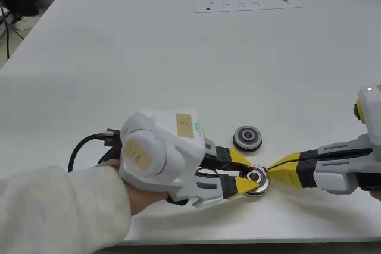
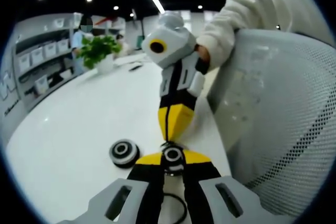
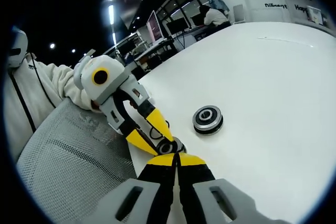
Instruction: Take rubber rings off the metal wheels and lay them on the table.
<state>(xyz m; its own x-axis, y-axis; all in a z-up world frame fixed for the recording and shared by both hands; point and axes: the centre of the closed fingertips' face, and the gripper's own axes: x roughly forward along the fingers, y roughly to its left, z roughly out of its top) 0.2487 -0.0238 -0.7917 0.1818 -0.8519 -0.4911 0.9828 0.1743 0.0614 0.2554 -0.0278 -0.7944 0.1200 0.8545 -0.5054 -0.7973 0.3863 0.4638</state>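
At the front edge of the white table (image 1: 178,57), squeezing a small metal wheel (image 1: 256,176) tight between the yellow jaws of the left gripper (image 1: 249,178). Touching that wheel's rim with the right gripper (image 1: 275,171), jaws pressed together. Just behind, lying flat and apart: a second wheel (image 1: 247,137) with a black ring (image 3: 196,121) on it.

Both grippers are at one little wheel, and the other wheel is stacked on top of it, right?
Not quite. The left gripper and right gripper do meet at one wheel, but the other wheel isn't stacked on it. It lies on the table by itself, apart from them, as the head view shows.
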